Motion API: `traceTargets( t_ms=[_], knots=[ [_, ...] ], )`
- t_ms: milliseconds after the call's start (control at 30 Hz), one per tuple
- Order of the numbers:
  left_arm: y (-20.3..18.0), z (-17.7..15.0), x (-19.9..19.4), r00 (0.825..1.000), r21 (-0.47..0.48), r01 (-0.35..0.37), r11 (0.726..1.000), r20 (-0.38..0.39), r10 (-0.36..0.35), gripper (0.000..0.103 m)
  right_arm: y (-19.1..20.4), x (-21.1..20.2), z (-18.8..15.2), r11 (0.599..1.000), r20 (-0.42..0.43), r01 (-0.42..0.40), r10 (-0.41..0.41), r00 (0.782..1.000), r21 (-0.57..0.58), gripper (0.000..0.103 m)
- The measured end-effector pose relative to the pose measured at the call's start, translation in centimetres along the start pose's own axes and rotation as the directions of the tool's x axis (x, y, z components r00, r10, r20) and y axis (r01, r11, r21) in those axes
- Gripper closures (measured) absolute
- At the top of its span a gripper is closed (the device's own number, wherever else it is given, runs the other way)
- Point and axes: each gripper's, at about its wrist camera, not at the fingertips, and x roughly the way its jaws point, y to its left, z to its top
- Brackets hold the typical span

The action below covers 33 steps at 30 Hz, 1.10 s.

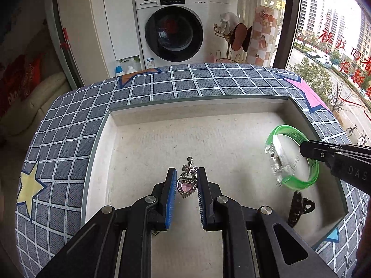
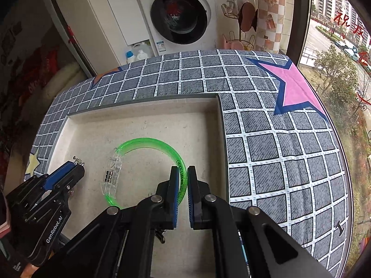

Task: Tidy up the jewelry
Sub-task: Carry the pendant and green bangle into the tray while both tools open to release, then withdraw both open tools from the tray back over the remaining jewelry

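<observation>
Both my wrist cameras look steeply down, close over the pale tray (image 1: 231, 125), each facing the washing machine (image 2: 180, 16) beyond.

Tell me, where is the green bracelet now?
The green bracelet is clamped in the right gripper over the beige tray, near its right wall; the left gripper holds the heart pendant beside it.

Daylight from window (image 1: 336, 34) on the right, even and fairly bright; outside slightly blown out. Soft, weak shadows in tray (image 1: 162, 139). Left edge of both views dim, corners vignetted black. Strong fisheye bend: cloth (image 2: 278, 162) grid curves hard toward the rims. Centre sharp; bracelet (image 1: 292, 157) in left view shows slight motion smear. Small glare on washer (image 2: 178, 16) door glass.
</observation>
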Motion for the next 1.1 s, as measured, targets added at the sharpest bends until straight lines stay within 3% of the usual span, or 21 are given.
traceTargets(
  t_ms=[467,533,567,600,633,700,867,1000,1100],
  knots=[
    [-0.8,-0.2,1.0,0.997,0.039,-0.066,0.997,-0.029,0.067,0.072,-0.1,2.3,-0.5,1.0,-0.061,-0.002,0.002,0.998,-0.007,0.094],
    [-0.7,-0.2,0.6,0.998,0.034,-0.069,0.997,-0.013,0.069,0.071,-0.1,2.1,-0.4,1.0,-0.062,-0.028,0.028,0.998,0.003,0.084],
    [-0.6,-0.1,0.4,0.998,0.034,-0.067,0.997,-0.008,0.068,0.059,-0.2,1.9,-0.5,0.999,-0.055,-0.046,0.047,0.997,0.013,0.076],
    [-0.6,-0.1,0.2,0.997,0.033,-0.072,0.997,-0.009,0.073,0.008,-0.2,1.6,-0.4,0.998,-0.043,-0.062,0.063,0.997,0.022,0.056],
    [-0.5,-0.1,-0.3,0.996,0.023,-0.089,0.996,0.011,0.089,0.0,-0.2,1.2,-0.4,0.997,-0.027,-0.076,0.077,0.997,0.028,0.046],
    [-0.5,0.1,-1.3,0.993,0.02,-0.104,0.994,0.062,0.103,0.0,0.0,0.3,-0.5,0.995,-0.002,-0.095,0.095,0.995,0.025,0.042],
    [-0.7,0.2,-3.7,0.992,0.011,-0.094,0.995,0.084,0.093,0.0,0.1,-2.4,-0.7,0.99,0.052,-0.137,0.135,0.989,0.038,0.042],
    [-0.7,-0.7,-7.1,0.986,0.016,-0.085,0.996,0.148,0.082,0.0,-0.3,-5.2,-1.5,0.982,0.101,-0.178,0.171,0.98,0.057,0.022],
    [-0.4,-1.9,-8.9,0.989,0.024,-0.044,0.999,0.142,0.04,0.0,-0.6,-7.3,-2.6,0.979,0.134,-0.193,0.182,0.974,0.07,0.02]
  ],
)
